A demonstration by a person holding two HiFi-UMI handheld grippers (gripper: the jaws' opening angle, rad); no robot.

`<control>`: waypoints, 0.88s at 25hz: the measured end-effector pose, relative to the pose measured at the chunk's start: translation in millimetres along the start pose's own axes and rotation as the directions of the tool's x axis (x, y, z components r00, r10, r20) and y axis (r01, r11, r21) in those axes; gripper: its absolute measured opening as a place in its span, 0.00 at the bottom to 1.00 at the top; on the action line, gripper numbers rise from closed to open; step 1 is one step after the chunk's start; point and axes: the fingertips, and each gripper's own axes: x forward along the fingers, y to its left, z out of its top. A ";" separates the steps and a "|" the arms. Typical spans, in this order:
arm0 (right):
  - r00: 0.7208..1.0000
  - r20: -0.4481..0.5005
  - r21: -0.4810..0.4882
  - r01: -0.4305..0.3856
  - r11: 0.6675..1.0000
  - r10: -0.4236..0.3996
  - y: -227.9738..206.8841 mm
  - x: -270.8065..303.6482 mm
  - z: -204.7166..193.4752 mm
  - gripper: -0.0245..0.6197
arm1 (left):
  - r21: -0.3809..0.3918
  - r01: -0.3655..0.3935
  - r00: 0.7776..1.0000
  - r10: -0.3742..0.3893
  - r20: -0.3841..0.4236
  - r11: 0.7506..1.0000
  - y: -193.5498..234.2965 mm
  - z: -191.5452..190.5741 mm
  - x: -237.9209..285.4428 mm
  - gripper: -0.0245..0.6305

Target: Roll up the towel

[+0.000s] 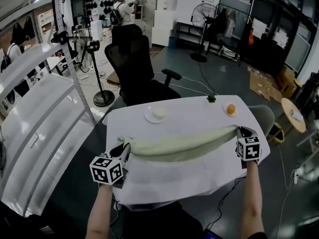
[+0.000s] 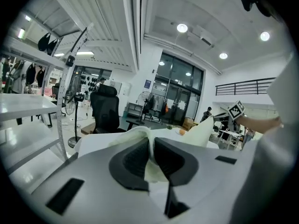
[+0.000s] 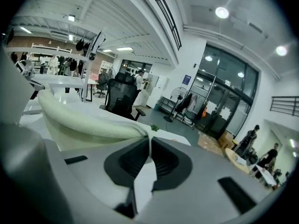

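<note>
White cloth covers the table, with an open workshop floor behind it. The left gripper is clamped on one end of the pale green towel, and the right gripper on the other. Each pair of jaws is closed tight on a thin fold.

The towel hangs bunched between them, low over the near half of the table. I cannot tell whether its sagging middle touches the cloth.

The risks, as I judge them: a thin pinch could slip if the ends are pulled apart, and a dragged towel could ruck the tablecloth or sweep the plates.

Count: one towel, two grippers, two small plates, one with an orange, one with something white, and one black chair.
</note>
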 end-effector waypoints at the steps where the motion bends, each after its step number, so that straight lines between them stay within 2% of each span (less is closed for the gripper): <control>1: 1.000 -0.017 -0.014 -0.005 1.000 0.005 -4.6 8.8 -2.7 0.08 | -0.009 -0.007 1.000 0.007 -0.012 1.000 -2.4 -4.2 8.1 0.11; 5: 0.994 -0.097 -0.066 -0.061 0.996 0.054 -12.5 61.3 -12.1 0.09 | -0.051 -0.057 0.996 0.053 -0.073 0.997 -5.7 -24.7 40.1 0.11; 10: 0.973 -0.202 -0.119 -0.139 0.983 0.114 -6.6 139.4 -18.6 0.09 | -0.088 -0.151 0.981 0.138 -0.137 0.985 3.3 -55.6 79.6 0.11; 14: 0.954 -0.248 -0.148 -0.207 0.967 0.166 6.8 195.7 -22.3 0.09 | -0.146 -0.235 0.963 0.210 -0.167 0.961 16.8 -70.3 101.4 0.11; 17: 0.941 -0.269 -0.160 -0.251 0.955 0.203 17.5 231.2 -26.8 0.10 | -0.206 -0.298 0.950 0.268 -0.159 0.932 27.5 -72.4 112.4 0.13; 19: 0.934 -0.273 -0.167 -0.280 0.945 0.229 26.1 252.9 -29.1 0.10 | -0.229 -0.331 0.941 0.302 -0.152 0.915 32.9 -71.4 117.6 0.16; 22: 0.928 -0.260 -0.187 -0.319 0.929 0.266 38.5 278.8 -29.6 0.16 | -0.222 -0.357 0.932 0.331 -0.146 0.907 33.1 -68.6 122.9 0.26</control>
